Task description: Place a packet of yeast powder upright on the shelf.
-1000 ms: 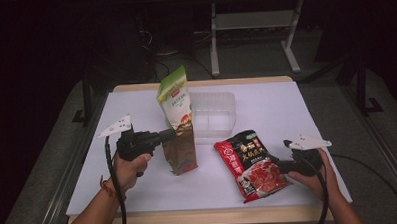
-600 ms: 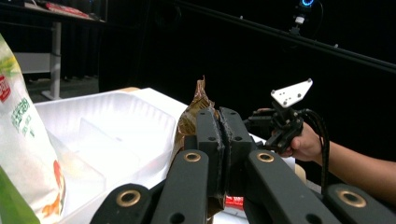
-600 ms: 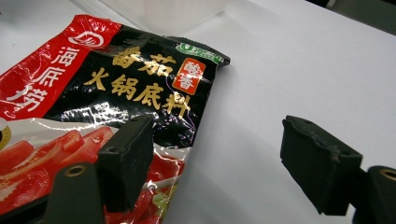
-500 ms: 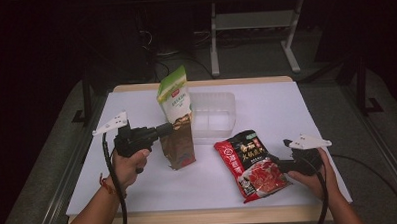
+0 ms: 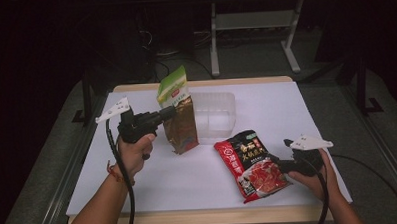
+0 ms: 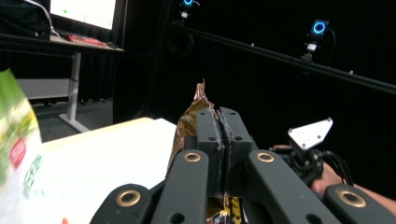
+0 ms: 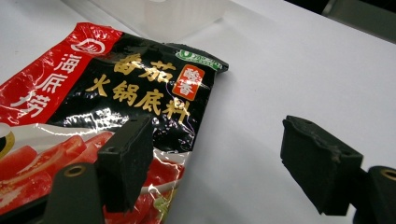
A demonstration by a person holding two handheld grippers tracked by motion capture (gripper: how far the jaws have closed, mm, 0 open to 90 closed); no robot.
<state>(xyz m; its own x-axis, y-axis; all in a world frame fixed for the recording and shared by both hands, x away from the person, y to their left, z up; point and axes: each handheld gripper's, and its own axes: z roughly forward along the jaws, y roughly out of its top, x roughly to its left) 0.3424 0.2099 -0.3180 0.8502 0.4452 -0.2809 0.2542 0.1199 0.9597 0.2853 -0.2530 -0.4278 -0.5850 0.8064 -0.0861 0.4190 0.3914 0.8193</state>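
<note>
A tall bag (image 5: 179, 120) with a green top and a brown foil body hangs tilted over the white table (image 5: 286, 109), held by its left edge. My left gripper (image 5: 170, 113) is shut on that edge. In the left gripper view the jaws (image 6: 222, 135) pinch the brown foil (image 6: 190, 116), and the bag's green face (image 6: 16, 144) is a blur at the left. A red and black hotpot packet (image 5: 253, 162) lies flat at the front right. My right gripper (image 5: 282, 164) stands open at the packet's right edge; one pad (image 7: 126, 161) is over the packet (image 7: 116, 88), the other over bare table.
A clear plastic tub (image 5: 215, 114) stands behind the bag, and its rim (image 7: 163, 14) shows beyond the packet. A metal frame (image 5: 253, 25) stands on the floor behind the table. The other hand's gripper (image 6: 308, 149) shows far off in the left gripper view.
My left gripper has risen with the bag, so the bag's lower end sits higher than before. The right gripper and the packet have stayed put.
</note>
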